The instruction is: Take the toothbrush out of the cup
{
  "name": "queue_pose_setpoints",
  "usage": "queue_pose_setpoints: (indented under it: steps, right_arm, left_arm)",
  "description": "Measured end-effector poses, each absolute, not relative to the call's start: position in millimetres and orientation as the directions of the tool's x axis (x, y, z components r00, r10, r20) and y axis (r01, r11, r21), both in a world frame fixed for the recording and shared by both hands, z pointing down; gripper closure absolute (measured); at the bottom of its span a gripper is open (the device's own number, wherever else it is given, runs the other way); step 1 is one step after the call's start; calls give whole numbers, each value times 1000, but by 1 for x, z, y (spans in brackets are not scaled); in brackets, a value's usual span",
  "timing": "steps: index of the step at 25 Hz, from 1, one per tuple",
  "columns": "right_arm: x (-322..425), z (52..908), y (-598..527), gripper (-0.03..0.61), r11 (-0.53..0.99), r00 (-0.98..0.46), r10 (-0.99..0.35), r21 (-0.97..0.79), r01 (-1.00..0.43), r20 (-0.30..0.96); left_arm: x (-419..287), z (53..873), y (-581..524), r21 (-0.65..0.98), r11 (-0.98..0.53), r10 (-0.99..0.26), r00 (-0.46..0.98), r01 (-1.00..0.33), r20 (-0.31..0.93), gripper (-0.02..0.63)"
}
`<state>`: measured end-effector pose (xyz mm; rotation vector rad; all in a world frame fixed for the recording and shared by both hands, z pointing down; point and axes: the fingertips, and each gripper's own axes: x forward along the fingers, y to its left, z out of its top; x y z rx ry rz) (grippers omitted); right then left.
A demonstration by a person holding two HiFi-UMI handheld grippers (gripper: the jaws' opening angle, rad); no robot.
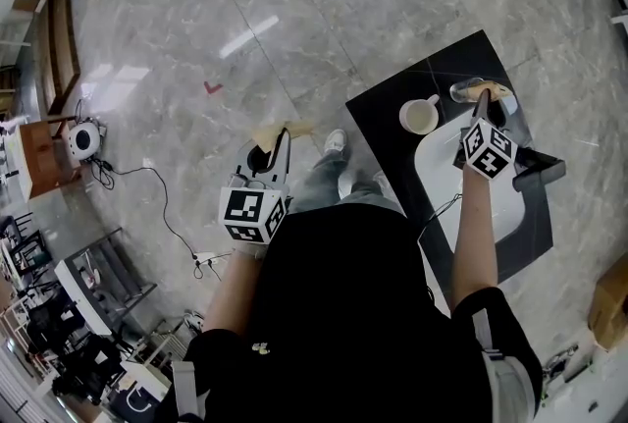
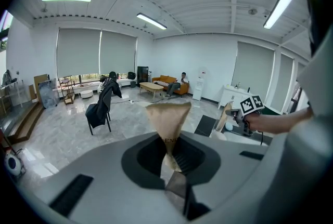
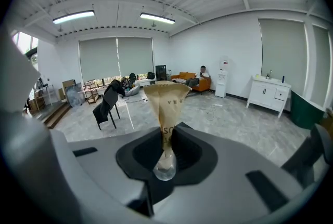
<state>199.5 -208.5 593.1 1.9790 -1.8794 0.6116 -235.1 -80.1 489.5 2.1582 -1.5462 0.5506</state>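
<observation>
While right tongs grip wrapped toothbrush, cup sits near table edge.

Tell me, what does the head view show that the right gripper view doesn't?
Only the head view shows the white round cup and the white basin set in a black counter. Only the right gripper view shows the far room: an orange sofa, a white cabinet and ceiling strip lights. Both show the tan paper packet pinched in the right hand-held gripper.

clear cup partly behind right tongs, contents indiscernible
</observation>
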Motion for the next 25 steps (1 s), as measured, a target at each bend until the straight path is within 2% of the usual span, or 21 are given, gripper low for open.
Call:
queue_pose_setpoints:
  steps: [16,25]
  right_arm:
    - [199,522,-195,523,-51,21,-893,-55,-997,449]
    - [204,471,-168,528,-90,67,-928,-47,-995,367]
  left_arm:
    - [-224,482,-83,154,-339,-793,370,-928,484,571]
    - [-207,479,-98,167,-434,-773,461,-885,436,571]
